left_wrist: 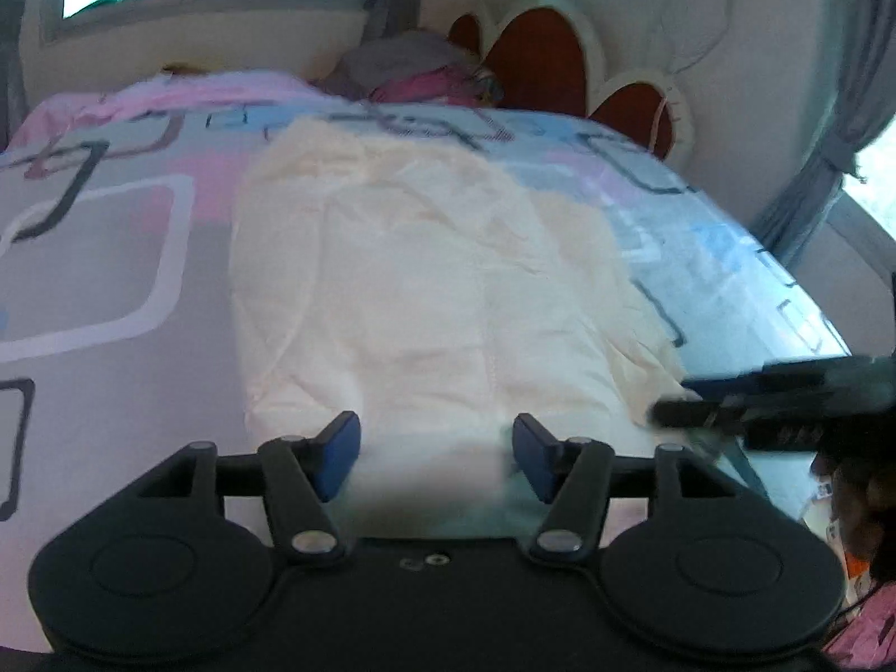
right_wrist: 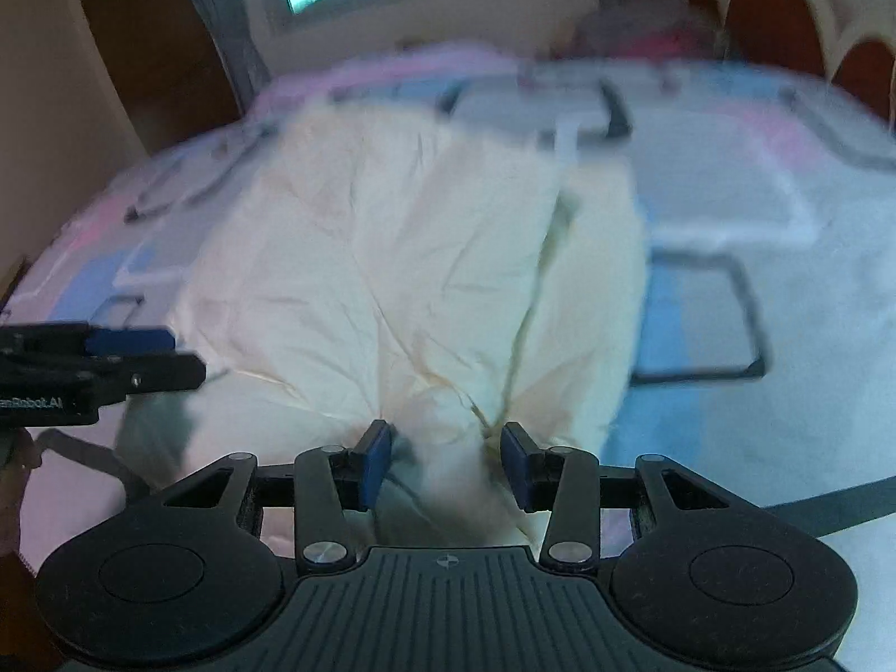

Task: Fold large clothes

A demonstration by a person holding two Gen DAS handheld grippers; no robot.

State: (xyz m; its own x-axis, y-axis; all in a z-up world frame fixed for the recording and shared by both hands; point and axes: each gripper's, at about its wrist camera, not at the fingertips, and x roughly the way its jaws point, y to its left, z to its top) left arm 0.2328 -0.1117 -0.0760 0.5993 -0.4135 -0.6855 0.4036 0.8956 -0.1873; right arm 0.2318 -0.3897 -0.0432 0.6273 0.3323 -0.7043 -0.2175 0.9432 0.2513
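Left gripper (left_wrist: 437,456): jaws apart, empty, above the cream garment (left_wrist: 425,280). Right gripper (right_wrist: 443,465): jaws part-open around bunched fabric; contact cannot be confirmed. Only the left view shows the headboard (left_wrist: 537,61) fully.

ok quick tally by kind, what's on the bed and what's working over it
cream garment: 1
pink bundle near the headboard: 1
grippers: 2, left gripper and right gripper
patterned bed cover: 1
total: 5
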